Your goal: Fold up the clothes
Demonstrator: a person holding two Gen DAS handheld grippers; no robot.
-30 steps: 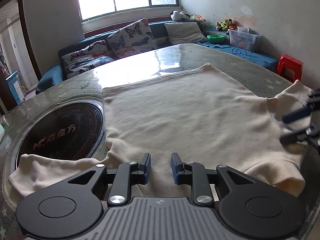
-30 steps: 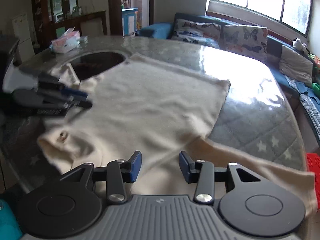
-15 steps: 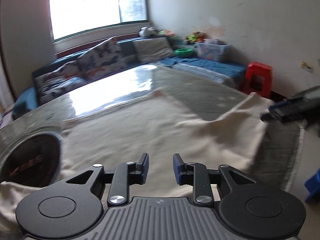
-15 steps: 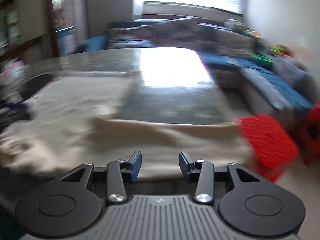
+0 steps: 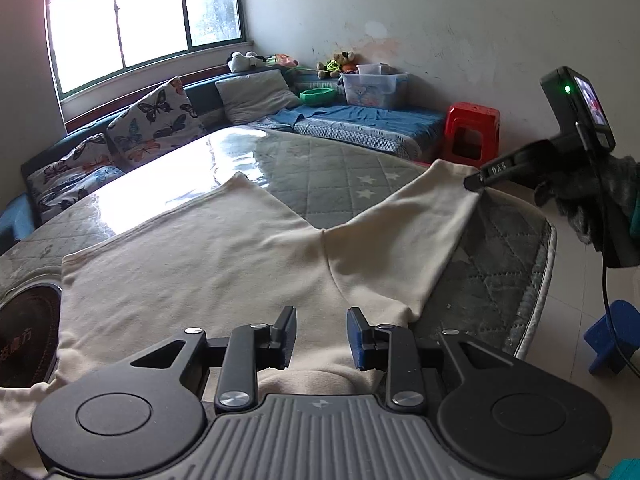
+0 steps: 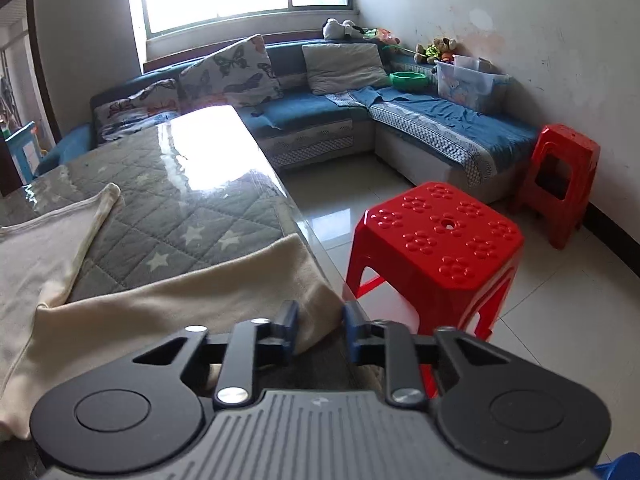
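Comparing with a second ago, we find the right gripper (image 6: 320,330) has swung from the cream sweater (image 5: 192,264) collar to the sleeve cuff (image 6: 304,280) at the table (image 6: 200,208) edge, jaws apart; the left gripper (image 5: 322,338) hovers parted over the body.

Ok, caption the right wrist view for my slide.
Open right gripper at the cream sleeve's cuff, table edge.
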